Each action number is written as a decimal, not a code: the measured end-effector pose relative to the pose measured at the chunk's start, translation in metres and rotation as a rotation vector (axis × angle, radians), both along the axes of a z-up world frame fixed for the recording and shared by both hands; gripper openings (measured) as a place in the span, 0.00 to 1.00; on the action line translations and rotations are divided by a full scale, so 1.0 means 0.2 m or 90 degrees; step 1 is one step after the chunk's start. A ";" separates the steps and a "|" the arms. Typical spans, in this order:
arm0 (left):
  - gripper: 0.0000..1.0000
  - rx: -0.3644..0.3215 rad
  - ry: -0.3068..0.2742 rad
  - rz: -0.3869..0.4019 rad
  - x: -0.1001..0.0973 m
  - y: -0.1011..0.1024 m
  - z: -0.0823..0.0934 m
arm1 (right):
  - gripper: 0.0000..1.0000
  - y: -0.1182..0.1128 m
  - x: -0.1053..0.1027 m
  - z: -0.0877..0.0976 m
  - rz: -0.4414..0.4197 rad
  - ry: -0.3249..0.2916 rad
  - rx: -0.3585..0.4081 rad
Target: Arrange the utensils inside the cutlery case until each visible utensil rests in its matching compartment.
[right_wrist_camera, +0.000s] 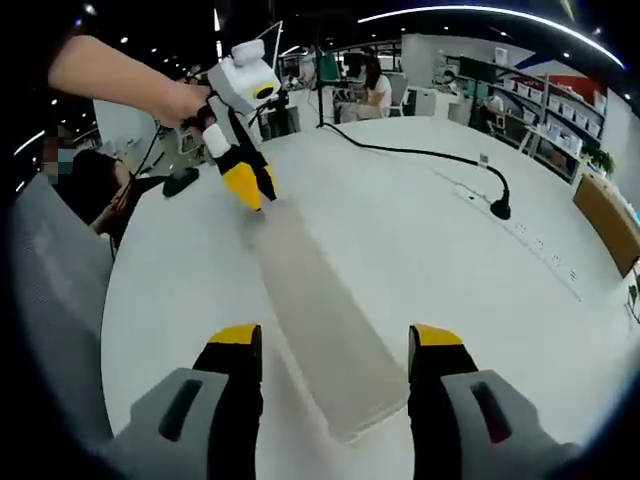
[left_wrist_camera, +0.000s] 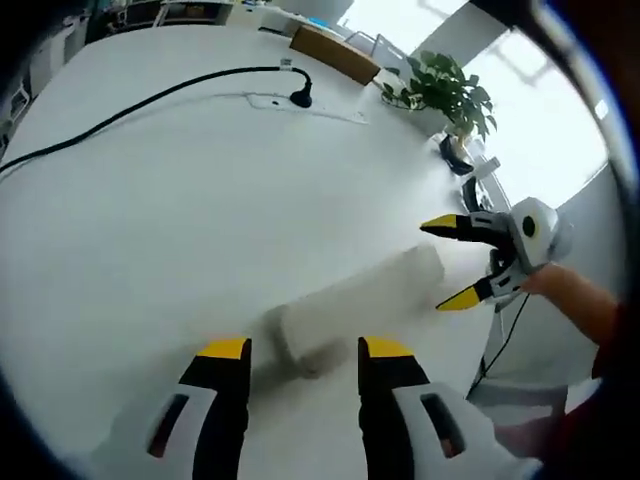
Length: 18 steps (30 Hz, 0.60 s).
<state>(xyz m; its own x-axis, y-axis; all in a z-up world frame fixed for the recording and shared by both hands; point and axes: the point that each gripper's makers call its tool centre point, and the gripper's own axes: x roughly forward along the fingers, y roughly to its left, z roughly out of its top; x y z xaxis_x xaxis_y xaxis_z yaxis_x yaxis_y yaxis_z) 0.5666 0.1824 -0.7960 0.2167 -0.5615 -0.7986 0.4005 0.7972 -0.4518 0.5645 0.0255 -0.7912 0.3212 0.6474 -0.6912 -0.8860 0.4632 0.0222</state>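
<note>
The cutlery case [left_wrist_camera: 350, 305] is a long, pale, translucent box lying on the round white table [left_wrist_camera: 180, 200]; it is blurred and I cannot make out utensils inside. My left gripper [left_wrist_camera: 305, 350] is open, its yellow-tipped jaws standing either side of the case's near end. My right gripper [left_wrist_camera: 455, 262] comes in from the right, open, at the case's far end. In the right gripper view the case [right_wrist_camera: 320, 320] runs away from my open right gripper [right_wrist_camera: 335, 337] toward my left gripper [right_wrist_camera: 250, 185], held by a hand at its far end.
A black cable ends in a plug [left_wrist_camera: 300, 97] on the table [right_wrist_camera: 450, 260], the plug [right_wrist_camera: 499, 208] near a flush socket strip [left_wrist_camera: 320, 108]. A potted plant [left_wrist_camera: 447, 90] and a wooden chair back [left_wrist_camera: 335, 52] stand past the far edge. People [right_wrist_camera: 378, 88] sit at desks behind.
</note>
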 end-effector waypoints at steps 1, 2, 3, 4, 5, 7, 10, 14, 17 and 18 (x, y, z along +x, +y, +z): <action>0.41 -0.007 0.002 0.010 0.00 0.00 0.00 | 0.56 0.00 -0.01 -0.01 0.017 -0.003 -0.012; 0.38 -0.011 0.004 0.016 0.00 0.00 0.00 | 0.54 0.02 -0.01 -0.02 0.029 -0.006 -0.017; 0.36 -0.011 0.004 0.022 0.01 0.01 0.00 | 0.53 0.02 -0.02 -0.03 0.042 -0.009 -0.028; 0.35 -0.012 0.003 0.029 0.01 0.01 0.00 | 0.51 0.03 -0.02 -0.04 0.050 -0.010 -0.040; 0.35 -0.015 0.005 0.033 0.02 0.01 -0.01 | 0.49 0.03 -0.03 -0.05 0.060 -0.012 -0.048; 0.35 -0.016 0.005 0.034 0.01 0.01 -0.01 | 0.47 0.05 -0.04 -0.06 0.079 -0.006 -0.063; 0.28 -0.014 0.021 0.031 -0.01 0.00 -0.03 | 0.46 0.04 -0.03 -0.07 0.118 -0.036 -0.109; 0.23 -0.007 0.020 0.035 0.00 0.01 -0.04 | 0.39 0.06 -0.03 -0.07 0.115 -0.031 -0.117; 0.18 -0.016 0.024 0.034 0.01 0.00 -0.03 | 0.37 0.07 -0.04 -0.08 0.147 -0.038 -0.138; 0.17 -0.018 0.018 0.028 0.01 0.00 -0.03 | 0.37 0.07 -0.05 -0.08 0.153 -0.037 -0.139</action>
<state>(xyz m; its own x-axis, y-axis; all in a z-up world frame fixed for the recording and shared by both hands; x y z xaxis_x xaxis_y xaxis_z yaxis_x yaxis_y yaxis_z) 0.5690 0.1814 -0.8020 0.2201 -0.5739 -0.7888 0.3520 0.8009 -0.4845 0.5545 0.0397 -0.8071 0.2196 0.5482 -0.8070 -0.9676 0.2283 -0.1082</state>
